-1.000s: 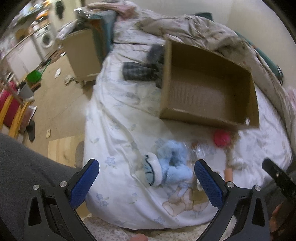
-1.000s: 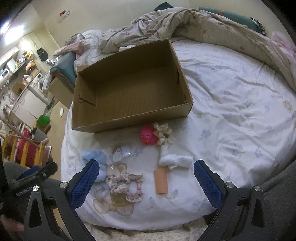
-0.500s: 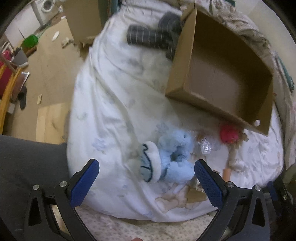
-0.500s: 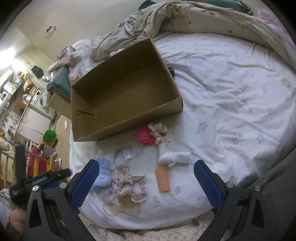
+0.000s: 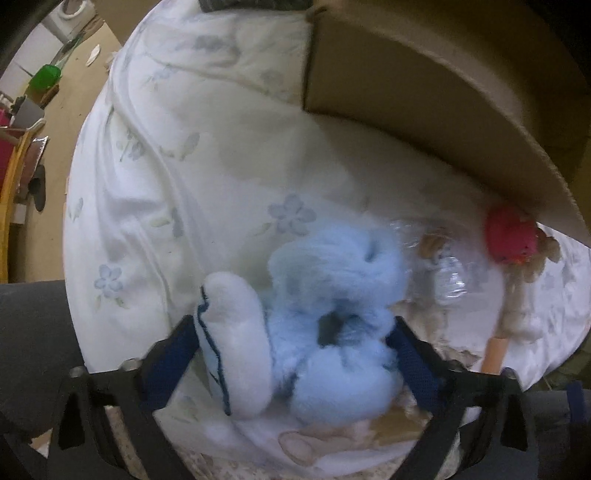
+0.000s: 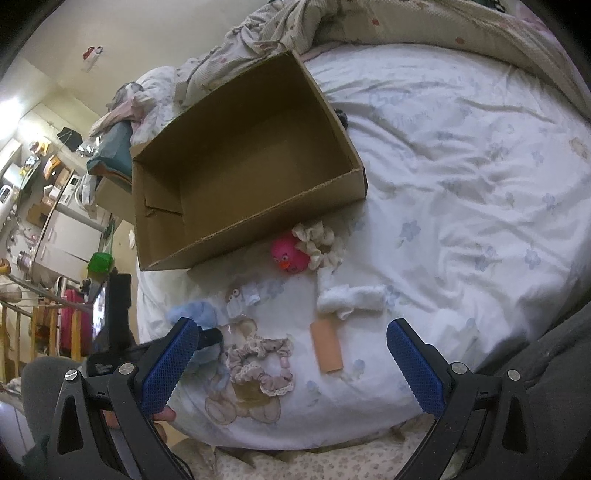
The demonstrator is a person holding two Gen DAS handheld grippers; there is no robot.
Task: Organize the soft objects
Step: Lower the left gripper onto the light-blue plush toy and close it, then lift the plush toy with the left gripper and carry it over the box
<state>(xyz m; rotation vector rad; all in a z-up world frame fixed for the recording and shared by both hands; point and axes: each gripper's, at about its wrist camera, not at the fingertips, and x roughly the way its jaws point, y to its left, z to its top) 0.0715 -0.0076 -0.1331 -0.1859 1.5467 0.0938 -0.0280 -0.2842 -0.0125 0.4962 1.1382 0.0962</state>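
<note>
A light blue and white plush toy (image 5: 314, 317) lies on the white floral bedsheet (image 5: 184, 177). My left gripper (image 5: 295, 354) is open, its blue pads on either side of the plush; the toy fills the gap between them. The plush also shows in the right wrist view (image 6: 199, 314). An empty cardboard box (image 6: 240, 173) stands beyond it. My right gripper (image 6: 291, 362) is open and empty, above a pink frilly scrunchie (image 6: 262, 365). A pink rubber duck (image 6: 290, 254), a cream scrunchie (image 6: 317, 243), a white sock (image 6: 351, 301) and a peach sponge (image 6: 327, 349) lie in front of the box.
A small clear packet with a bear charm (image 6: 242, 295) lies between the plush and the duck. A rumpled duvet (image 6: 369, 26) is piled behind the box. The bed edge drops to the floor at the left, where a green tub (image 6: 99, 263) and shelves stand.
My left gripper has moved down and forward onto the blue plush, which now sits between its pads. The right gripper has shifted only slightly.
</note>
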